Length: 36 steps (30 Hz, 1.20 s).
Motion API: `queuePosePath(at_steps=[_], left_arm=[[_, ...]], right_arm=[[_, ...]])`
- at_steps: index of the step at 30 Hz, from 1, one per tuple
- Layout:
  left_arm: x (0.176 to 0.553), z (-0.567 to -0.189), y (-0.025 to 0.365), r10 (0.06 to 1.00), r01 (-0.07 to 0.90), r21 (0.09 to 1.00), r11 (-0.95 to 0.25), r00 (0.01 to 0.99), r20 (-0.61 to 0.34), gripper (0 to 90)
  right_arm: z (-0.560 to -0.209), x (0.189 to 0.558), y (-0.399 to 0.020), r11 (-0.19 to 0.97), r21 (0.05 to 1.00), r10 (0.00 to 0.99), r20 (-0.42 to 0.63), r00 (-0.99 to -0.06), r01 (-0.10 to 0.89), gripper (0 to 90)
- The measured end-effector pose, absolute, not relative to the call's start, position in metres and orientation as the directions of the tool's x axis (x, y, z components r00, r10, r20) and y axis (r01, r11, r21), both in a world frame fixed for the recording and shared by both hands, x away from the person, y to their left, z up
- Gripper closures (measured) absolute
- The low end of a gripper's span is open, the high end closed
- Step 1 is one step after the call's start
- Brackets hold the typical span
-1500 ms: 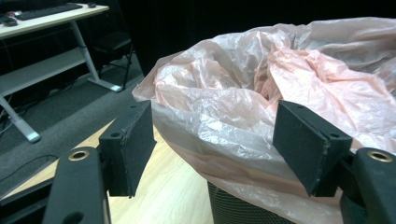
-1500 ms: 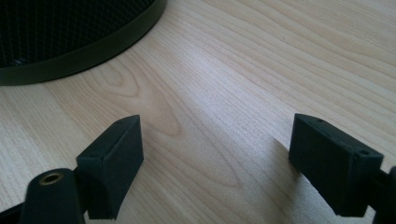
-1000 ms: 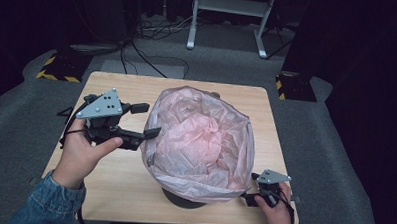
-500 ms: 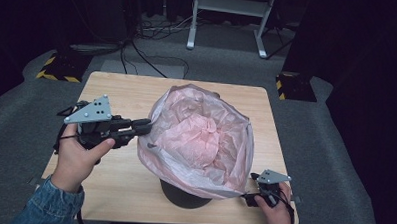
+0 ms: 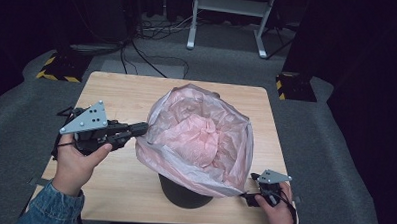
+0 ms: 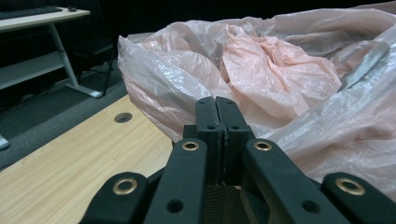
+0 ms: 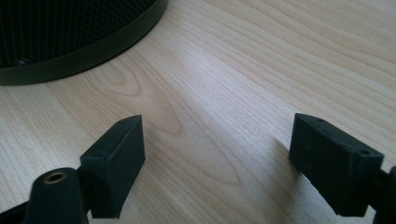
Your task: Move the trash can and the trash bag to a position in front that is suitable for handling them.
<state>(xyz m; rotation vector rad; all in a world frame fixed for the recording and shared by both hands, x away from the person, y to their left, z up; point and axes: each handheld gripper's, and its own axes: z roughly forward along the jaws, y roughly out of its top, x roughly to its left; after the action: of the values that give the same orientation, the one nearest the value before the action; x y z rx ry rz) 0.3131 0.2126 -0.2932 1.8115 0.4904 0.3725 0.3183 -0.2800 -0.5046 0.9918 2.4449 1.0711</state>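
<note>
Pinching the pink bag [image 5: 200, 137] rim at its 9 o'clock: left gripper [image 5: 138, 129], jaws just closed, pressed together w/ film between them. Bag is draped over black bin [image 5: 183, 194] mid-table [image 5: 112, 89]. Right gripper [image 5: 251, 198] rests on the wood at bin's 4 o'clock, jaws spread, nothing between.

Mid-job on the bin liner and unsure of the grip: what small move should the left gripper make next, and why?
Probably ease the left gripper outward, gently. Its jaws have just closed at the pink bag's rim, which is still loose over the black bin. Whether film is pinched is unclear.
</note>
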Motion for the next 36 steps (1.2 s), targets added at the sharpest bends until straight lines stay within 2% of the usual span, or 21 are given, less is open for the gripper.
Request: queuePosePath(at_steps=[4, 11, 19, 36], left_arm=[[0.314, -0.298, 0.214, 0.504, 0.145, 0.960, -0.241, 0.863, -0.004, 88.5], [0.314, -0.303, 0.215, 0.501, 0.144, 0.964, -0.223, 0.865, -0.014, 88.2], [0.312, -0.307, 0.216, 0.514, 0.141, 0.966, -0.218, 0.858, -0.009, 87.7], [0.306, -0.288, 0.201, 0.519, 0.093, 0.972, -0.215, 0.854, 0.033, 87.0]], right_arm=[[-0.500, 0.318, -0.285, 0.432, 0.745, 0.709, 0.068, -0.702, 0.508, 18.5], [-0.450, 0.316, -0.299, 0.305, 0.844, 0.717, 0.100, -0.690, 0.440, 16.4], [-0.403, 0.321, -0.305, 0.291, 0.878, 0.691, 0.082, -0.718, 0.380, 16.3], [-0.345, 0.343, -0.302, 0.245, 0.921, 0.649, 0.077, -0.757, 0.303, 16.3]])
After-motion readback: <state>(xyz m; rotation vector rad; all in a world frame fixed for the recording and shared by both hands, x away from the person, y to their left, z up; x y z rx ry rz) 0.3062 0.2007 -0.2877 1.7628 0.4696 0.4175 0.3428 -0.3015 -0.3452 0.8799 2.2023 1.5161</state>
